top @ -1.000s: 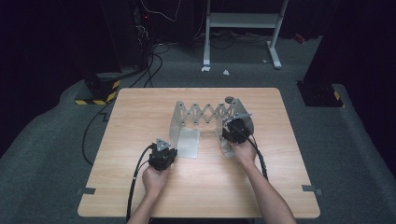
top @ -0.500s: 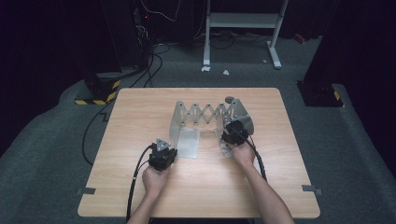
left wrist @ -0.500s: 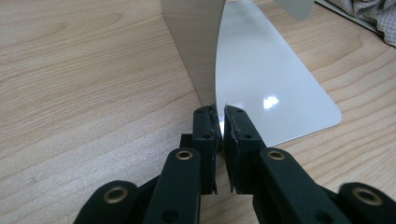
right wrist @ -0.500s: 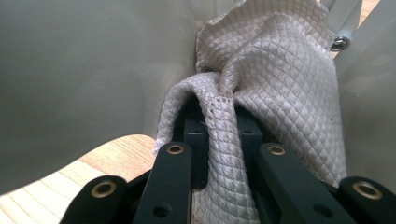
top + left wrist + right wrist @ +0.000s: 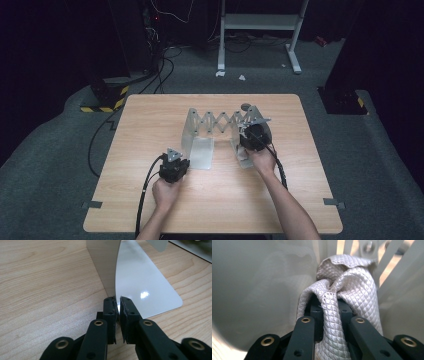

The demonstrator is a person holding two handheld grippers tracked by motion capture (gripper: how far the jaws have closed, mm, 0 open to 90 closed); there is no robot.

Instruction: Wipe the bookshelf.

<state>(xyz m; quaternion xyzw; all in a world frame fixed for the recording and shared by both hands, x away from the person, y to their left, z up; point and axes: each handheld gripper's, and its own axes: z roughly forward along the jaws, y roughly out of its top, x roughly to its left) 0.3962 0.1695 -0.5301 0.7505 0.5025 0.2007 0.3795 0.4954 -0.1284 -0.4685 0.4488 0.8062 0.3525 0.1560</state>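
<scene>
The work in hand looked like wiping an expandable metal bookend rack (image 5: 220, 125) that stood near the middle of the wooden table (image 5: 150, 130). The left gripper (image 5: 118, 305) was clamped tight on the edge of the rack's left base plate (image 5: 142, 282), pinning it flat (a steadying hold, by the look of it). The right gripper (image 5: 329, 307) had its jaws closed on a bunched, waffle-weave cloth (image 5: 347, 285) and pressed it against the pale inner face of the right end plate (image 5: 262, 277), beside the scissor lattice. The next move probably called for dragging the cloth across that plate while the left hold kept the rack from sliding or folding.
</scene>
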